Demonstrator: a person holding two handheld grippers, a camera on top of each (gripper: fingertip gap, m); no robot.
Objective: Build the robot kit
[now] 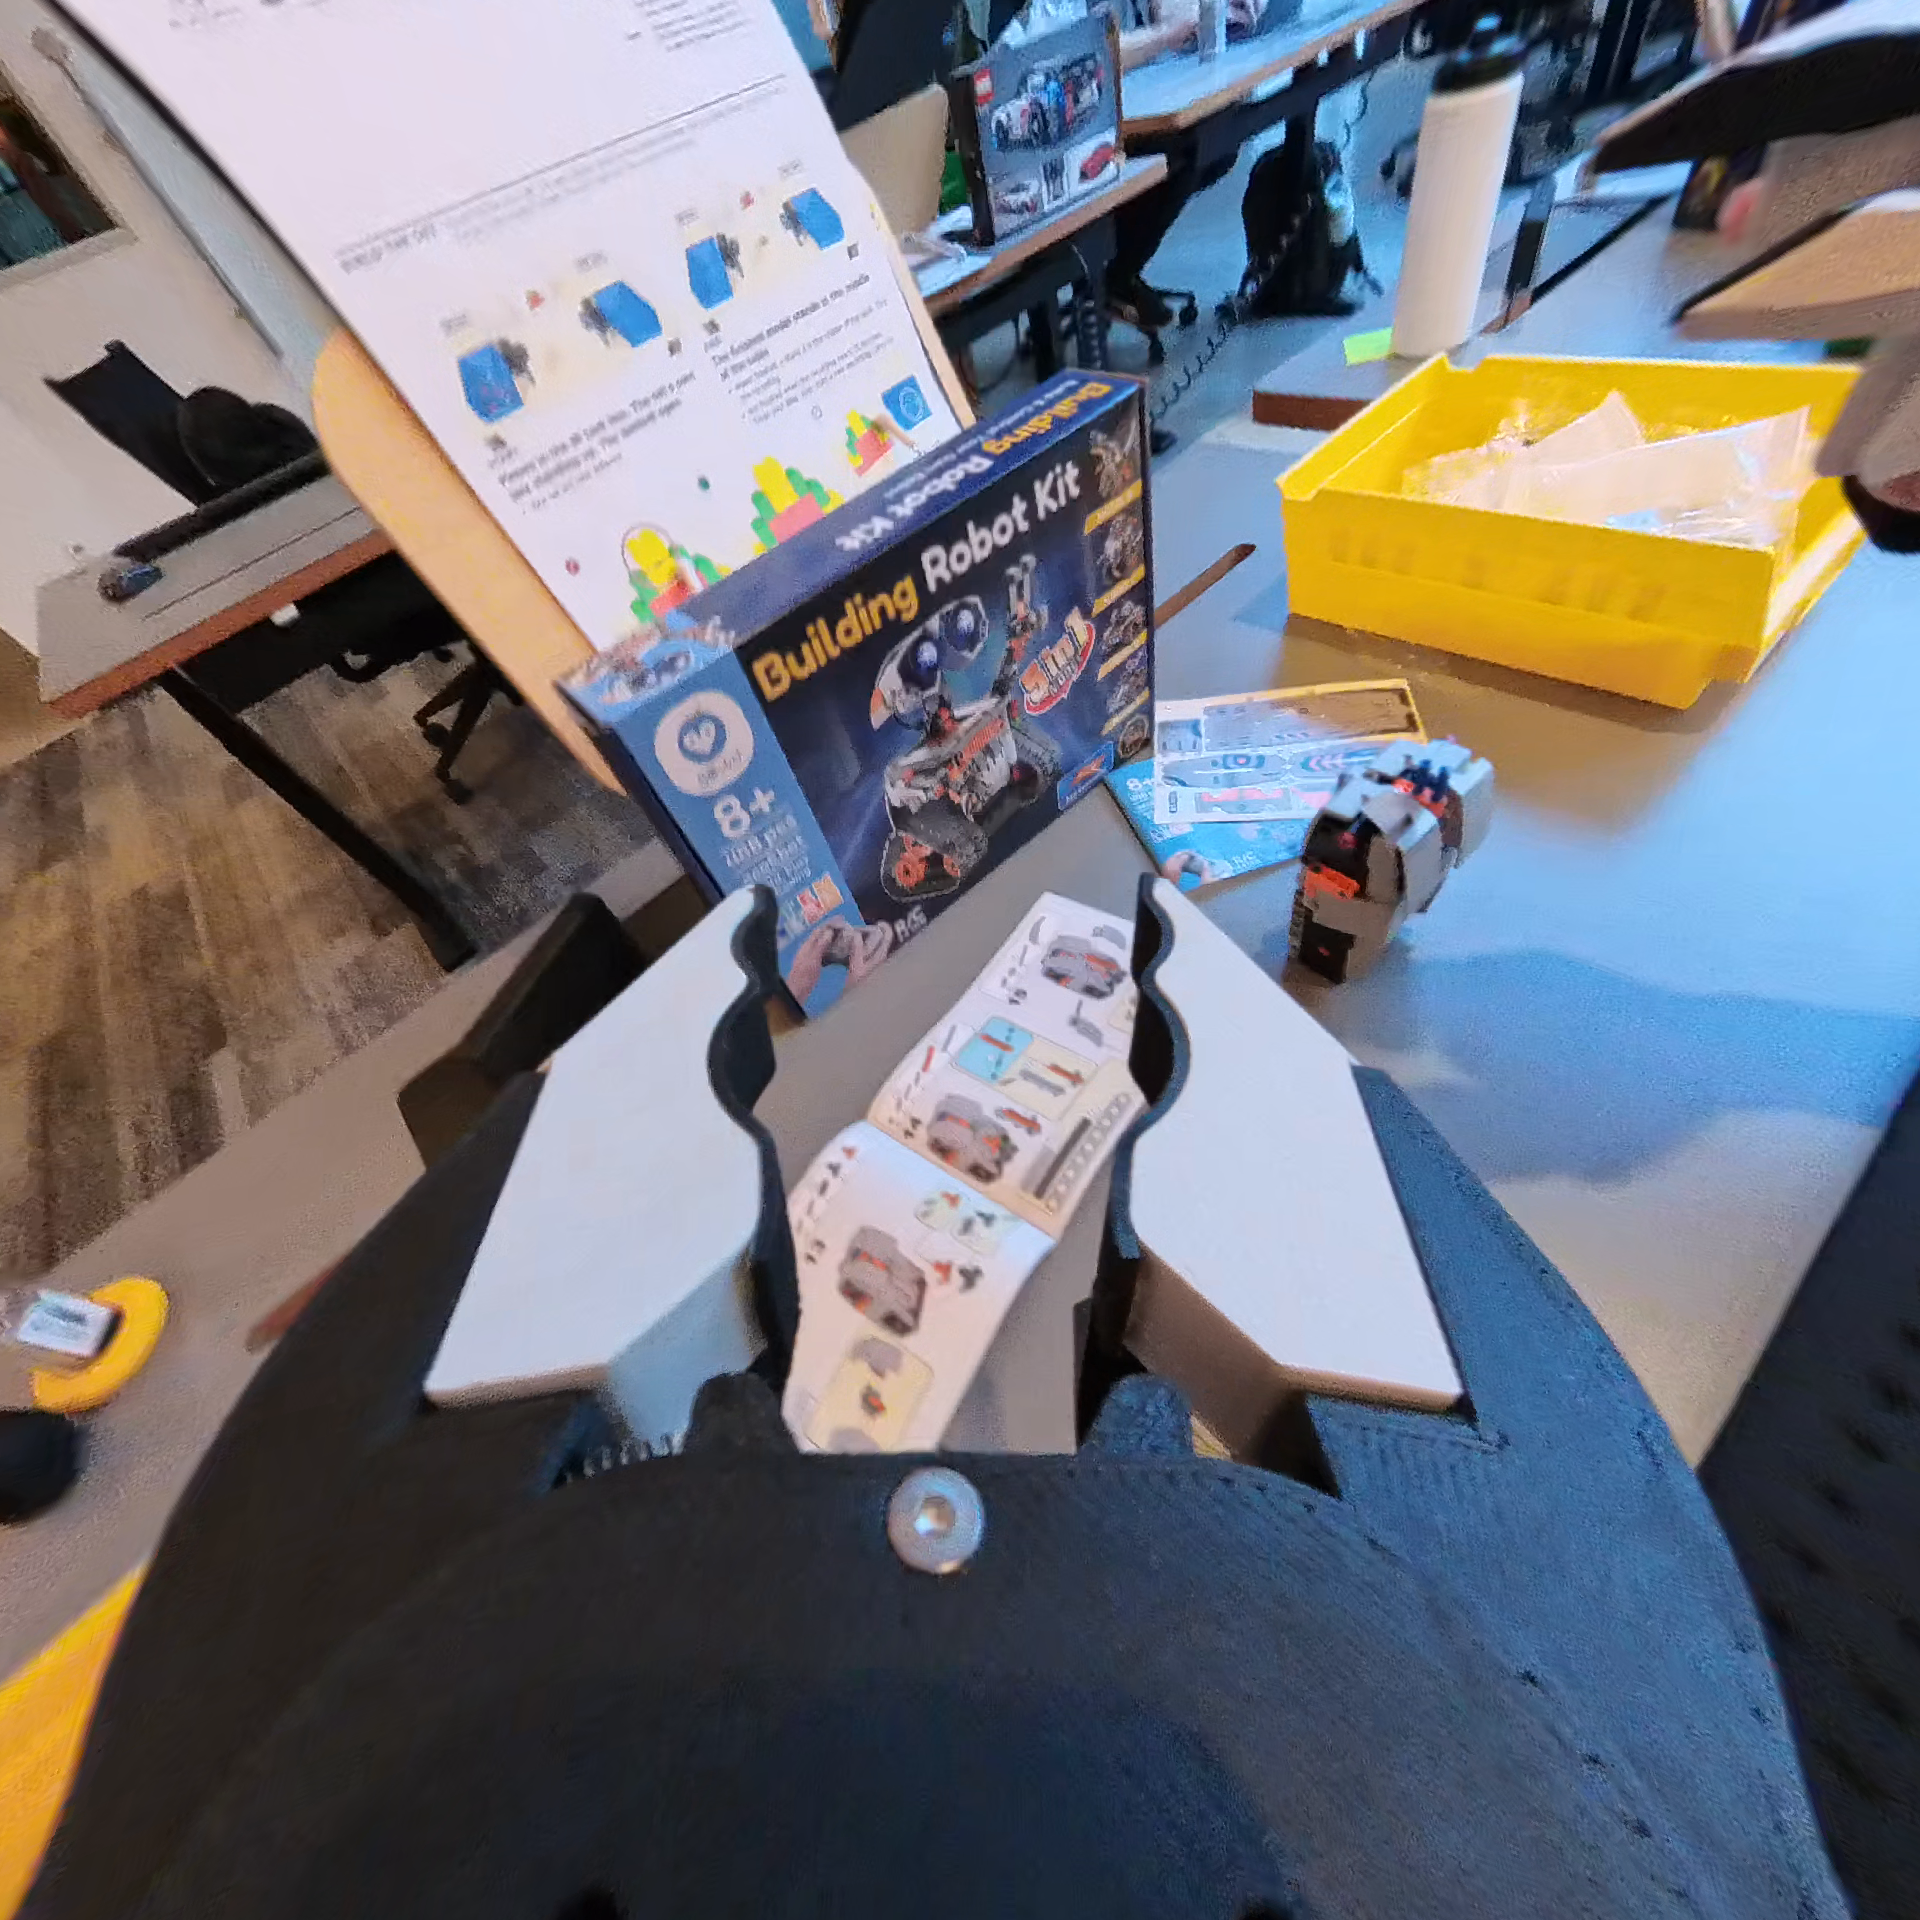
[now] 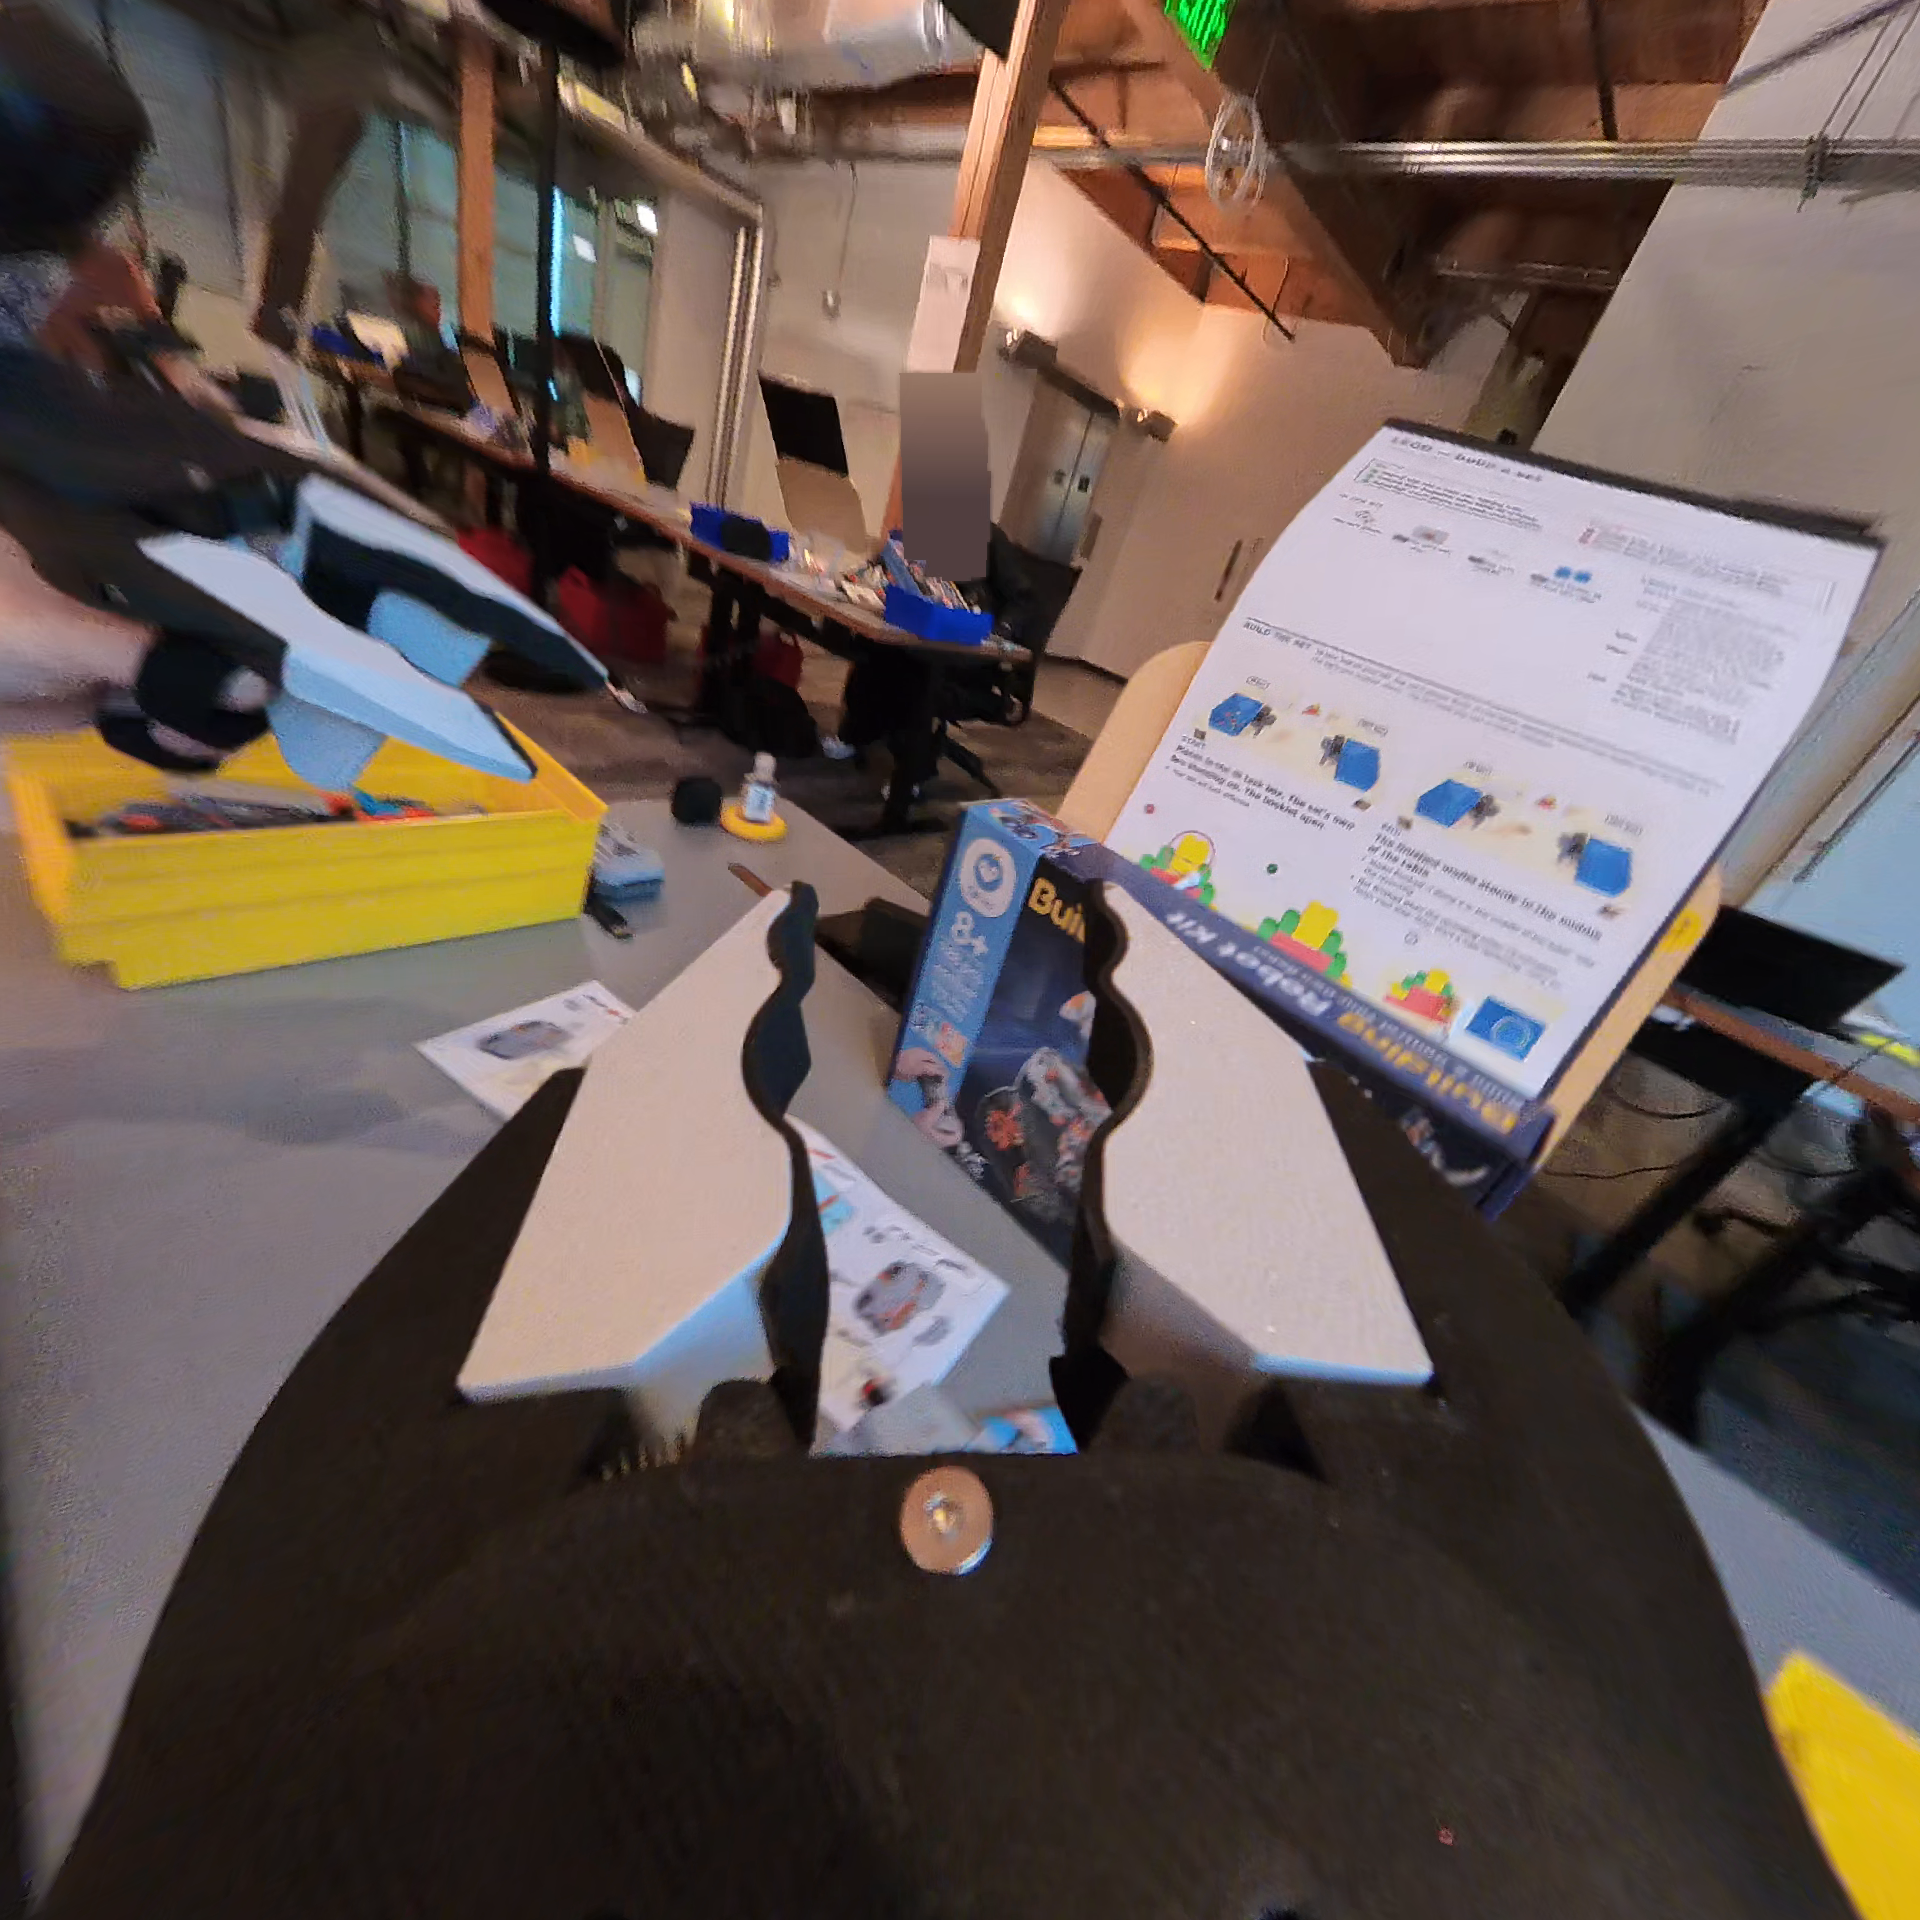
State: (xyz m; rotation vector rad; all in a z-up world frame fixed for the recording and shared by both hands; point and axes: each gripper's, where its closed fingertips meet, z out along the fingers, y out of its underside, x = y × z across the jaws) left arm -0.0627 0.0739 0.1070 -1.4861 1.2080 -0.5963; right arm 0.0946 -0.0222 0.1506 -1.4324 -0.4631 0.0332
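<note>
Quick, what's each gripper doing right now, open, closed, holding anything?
Left gripper: open, empty, above the instruction booklet.
Right gripper: open, empty, in front of the kit box.

left gripper [image 1: 945,914]: matte black printed body, two pale grey wedge fingers [image 1: 613,1174], wavy black inner pads
left screw [image 1: 935,1519]: silver, washer, centred
right gripper [image 2: 951,914]: same build, black, grey fingers [image 2: 1236,1174]
right screw [image 2: 945,1519]: silver
</note>
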